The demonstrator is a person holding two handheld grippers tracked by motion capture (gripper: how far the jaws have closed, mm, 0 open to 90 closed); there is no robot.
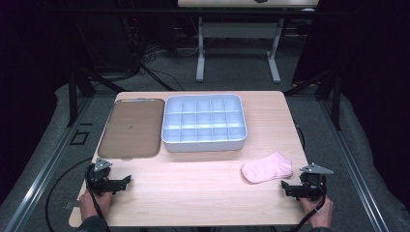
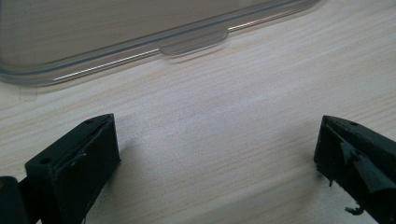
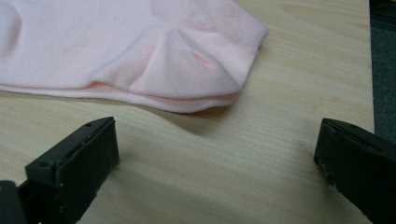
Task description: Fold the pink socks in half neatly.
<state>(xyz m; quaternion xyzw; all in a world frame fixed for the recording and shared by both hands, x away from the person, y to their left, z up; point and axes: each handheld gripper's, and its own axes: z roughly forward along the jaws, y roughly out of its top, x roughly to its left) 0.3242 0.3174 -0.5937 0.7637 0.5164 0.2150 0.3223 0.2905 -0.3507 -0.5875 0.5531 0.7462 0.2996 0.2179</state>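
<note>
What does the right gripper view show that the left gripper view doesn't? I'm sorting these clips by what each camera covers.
The right gripper view alone has the pink sock lying flat just ahead of the open right gripper, plus the table's edge with dark floor beyond it. The left gripper view alone has the clear lid lying flat on the table ahead of the open left gripper, its small tab facing the jaws. Both share the pale wooden tabletop and two black jaws spread wide, holding nothing.
</note>
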